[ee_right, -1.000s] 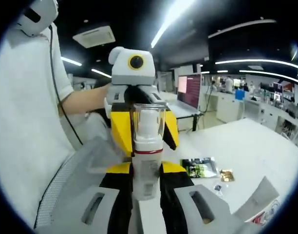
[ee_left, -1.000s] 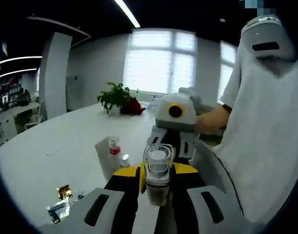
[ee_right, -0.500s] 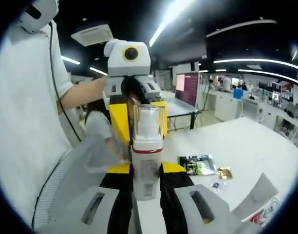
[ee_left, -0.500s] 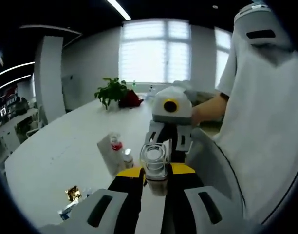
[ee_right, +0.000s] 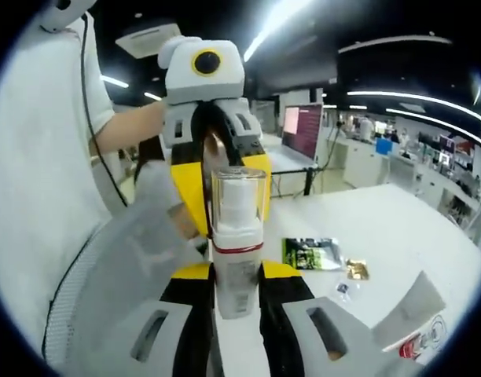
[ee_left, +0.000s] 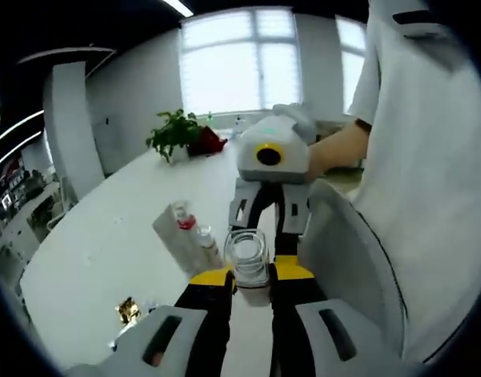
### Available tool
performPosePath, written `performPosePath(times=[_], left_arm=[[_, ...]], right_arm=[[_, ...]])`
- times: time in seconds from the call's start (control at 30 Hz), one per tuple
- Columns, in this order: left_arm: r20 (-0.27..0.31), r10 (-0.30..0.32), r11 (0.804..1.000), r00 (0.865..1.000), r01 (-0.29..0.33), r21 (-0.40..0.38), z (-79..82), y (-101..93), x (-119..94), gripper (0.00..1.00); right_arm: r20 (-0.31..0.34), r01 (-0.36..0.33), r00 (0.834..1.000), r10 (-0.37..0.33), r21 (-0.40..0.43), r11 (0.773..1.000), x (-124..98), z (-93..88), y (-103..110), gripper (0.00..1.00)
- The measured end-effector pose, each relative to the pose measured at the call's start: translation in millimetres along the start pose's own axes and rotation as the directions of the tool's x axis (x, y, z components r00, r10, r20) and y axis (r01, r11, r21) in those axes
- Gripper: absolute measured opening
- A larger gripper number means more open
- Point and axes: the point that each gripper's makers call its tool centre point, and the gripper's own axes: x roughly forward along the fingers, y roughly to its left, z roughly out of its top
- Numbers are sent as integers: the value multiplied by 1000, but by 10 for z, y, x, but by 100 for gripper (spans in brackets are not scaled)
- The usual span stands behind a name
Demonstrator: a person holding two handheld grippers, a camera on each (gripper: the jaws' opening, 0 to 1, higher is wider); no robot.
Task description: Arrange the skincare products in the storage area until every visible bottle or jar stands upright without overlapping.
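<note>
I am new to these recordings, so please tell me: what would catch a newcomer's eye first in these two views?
First, the pump bottle with its clear cap and red band, clamped upright in the right gripper at the centre of the right gripper view. Directly behind it is the left gripper, facing the camera. Further right, a green sachet lies on the white table.

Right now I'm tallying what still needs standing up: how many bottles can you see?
3: one bottle in the right gripper, one bottle in the left gripper, and a small bottle on the table. Others may be hidden.
</note>
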Motion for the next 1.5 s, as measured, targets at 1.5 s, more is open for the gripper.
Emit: performPosePath(times=[1.5], left_arm=[[167, -153, 987, 974, 144, 67, 478, -387, 482, 18]], right_arm=[[14, 229, 973, -231, 89, 969, -564, -222, 65, 24]])
